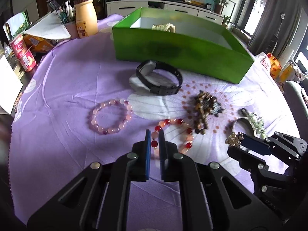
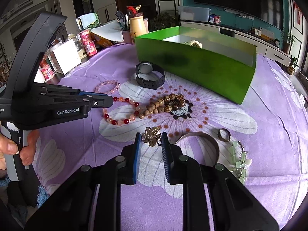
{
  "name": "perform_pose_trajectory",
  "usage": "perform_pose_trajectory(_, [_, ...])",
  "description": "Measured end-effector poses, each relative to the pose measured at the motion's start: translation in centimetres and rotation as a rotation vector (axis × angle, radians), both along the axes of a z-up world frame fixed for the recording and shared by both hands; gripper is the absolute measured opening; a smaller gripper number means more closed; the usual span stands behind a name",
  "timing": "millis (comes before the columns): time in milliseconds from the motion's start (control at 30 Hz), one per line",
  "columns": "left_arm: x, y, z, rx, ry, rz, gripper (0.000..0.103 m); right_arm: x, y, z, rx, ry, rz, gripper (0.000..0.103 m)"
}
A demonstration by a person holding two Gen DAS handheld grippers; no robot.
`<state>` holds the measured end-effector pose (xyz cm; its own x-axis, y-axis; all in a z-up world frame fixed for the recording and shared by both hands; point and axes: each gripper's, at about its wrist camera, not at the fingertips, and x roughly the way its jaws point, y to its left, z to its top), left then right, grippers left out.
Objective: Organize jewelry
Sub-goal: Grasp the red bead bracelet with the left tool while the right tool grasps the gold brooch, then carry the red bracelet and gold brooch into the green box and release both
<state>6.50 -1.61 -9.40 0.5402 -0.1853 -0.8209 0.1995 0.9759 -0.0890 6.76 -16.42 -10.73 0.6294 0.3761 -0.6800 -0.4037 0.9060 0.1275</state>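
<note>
The left gripper [image 1: 154,134] brackets the red bead bracelet [image 1: 173,134], jaws nearly clenched on it; the right gripper [image 2: 150,140] stands released around the gold brooch [image 2: 152,135], both ready for lifting. Beyond lie the watch [image 1: 159,79] and the green box [image 1: 181,53], presumably their destination.

We count three bead bracelets: pink [image 1: 111,116], red-and-peach [image 1: 174,134], brown [image 2: 163,104]. One black watch [image 1: 159,79], one bangle [image 2: 200,144], one ring [image 2: 223,134], one brooch [image 2: 152,135]. One green box [image 1: 181,53] far.
</note>
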Motion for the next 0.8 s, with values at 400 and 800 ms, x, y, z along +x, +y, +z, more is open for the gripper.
perform_pose_trajectory(400, [-1.3,-0.2,4.7,-0.069,-0.080,-0.033,0.007,-0.6,-2.8,2.9,0.054,-0.061,-0.073,0.021])
perform_pose_trajectory(800, [-1.2,0.1,7.9,-0.100,-0.130,-0.039,0.007,-0.7,-4.5,4.8,0.080,-0.109,-0.103,0.021])
